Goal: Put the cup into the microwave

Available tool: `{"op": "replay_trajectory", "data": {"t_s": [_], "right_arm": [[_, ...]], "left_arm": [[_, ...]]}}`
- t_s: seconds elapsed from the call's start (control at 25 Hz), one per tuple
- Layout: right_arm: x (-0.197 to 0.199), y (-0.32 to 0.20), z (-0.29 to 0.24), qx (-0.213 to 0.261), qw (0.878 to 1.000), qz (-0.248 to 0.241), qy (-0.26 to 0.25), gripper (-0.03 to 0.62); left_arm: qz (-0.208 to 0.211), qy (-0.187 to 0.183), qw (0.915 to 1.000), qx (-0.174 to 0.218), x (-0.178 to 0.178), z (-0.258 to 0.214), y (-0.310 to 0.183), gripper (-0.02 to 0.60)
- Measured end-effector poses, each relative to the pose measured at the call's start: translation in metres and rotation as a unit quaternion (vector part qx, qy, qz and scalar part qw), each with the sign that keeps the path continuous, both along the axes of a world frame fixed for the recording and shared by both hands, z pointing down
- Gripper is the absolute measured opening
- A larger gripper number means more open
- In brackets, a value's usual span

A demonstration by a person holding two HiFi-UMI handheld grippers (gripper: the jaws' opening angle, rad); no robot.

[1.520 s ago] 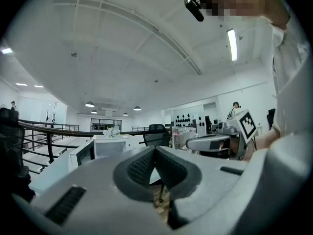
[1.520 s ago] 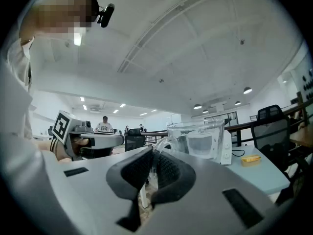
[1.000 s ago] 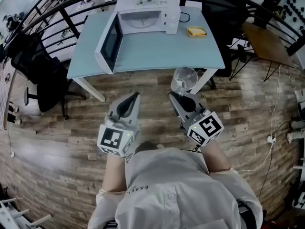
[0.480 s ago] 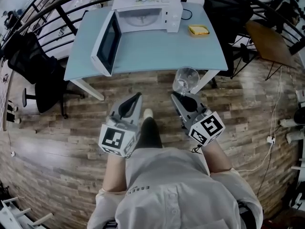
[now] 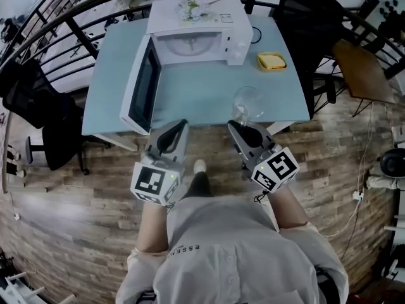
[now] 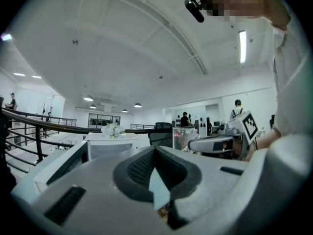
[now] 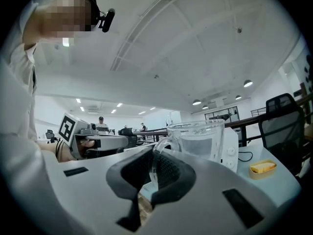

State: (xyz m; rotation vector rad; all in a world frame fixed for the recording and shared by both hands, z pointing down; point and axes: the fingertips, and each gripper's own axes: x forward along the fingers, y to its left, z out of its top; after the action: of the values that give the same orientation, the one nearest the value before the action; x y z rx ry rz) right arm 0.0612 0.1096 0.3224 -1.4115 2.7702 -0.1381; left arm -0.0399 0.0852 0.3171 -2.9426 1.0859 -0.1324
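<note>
- Clear glass cup (image 5: 247, 104), handle clenched in our right gripper (image 5: 235, 126), now overhangs the pale blue table (image 5: 209, 94).
- White open microwave (image 5: 197, 40) is nearer; left gripper (image 5: 180, 126) closed, empty.

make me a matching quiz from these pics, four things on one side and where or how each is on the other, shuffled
Column one
1. cup
2. microwave door
3. yellow dish
4. left hand-held gripper

Column two
a. swung open
b. jaws together, nothing between them
c. resting on the table, at the right of the microwave in the head view
d. held by its handle in the right hand-held gripper

Pairs: 1-d, 2-a, 3-c, 4-b
</note>
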Motion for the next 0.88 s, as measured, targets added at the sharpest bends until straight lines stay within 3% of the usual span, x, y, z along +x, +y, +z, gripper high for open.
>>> {"op": "replay_trajectory", "data": {"t_s": [0.44, 0.88], "right_arm": [[0.009, -0.156, -0.01, 0.0, 1.0, 0.018, -0.011, 0.018], [-0.002, -0.236, 0.03, -0.054, 0.998, -0.035, -0.017, 0.018]], "left_arm": [[0.015, 0.011, 0.9998, -0.001, 0.011, -0.008, -0.16, 0.0], [-0.011, 0.003, 0.9993, -0.036, 0.012, 0.013, -0.224, 0.0]]}}
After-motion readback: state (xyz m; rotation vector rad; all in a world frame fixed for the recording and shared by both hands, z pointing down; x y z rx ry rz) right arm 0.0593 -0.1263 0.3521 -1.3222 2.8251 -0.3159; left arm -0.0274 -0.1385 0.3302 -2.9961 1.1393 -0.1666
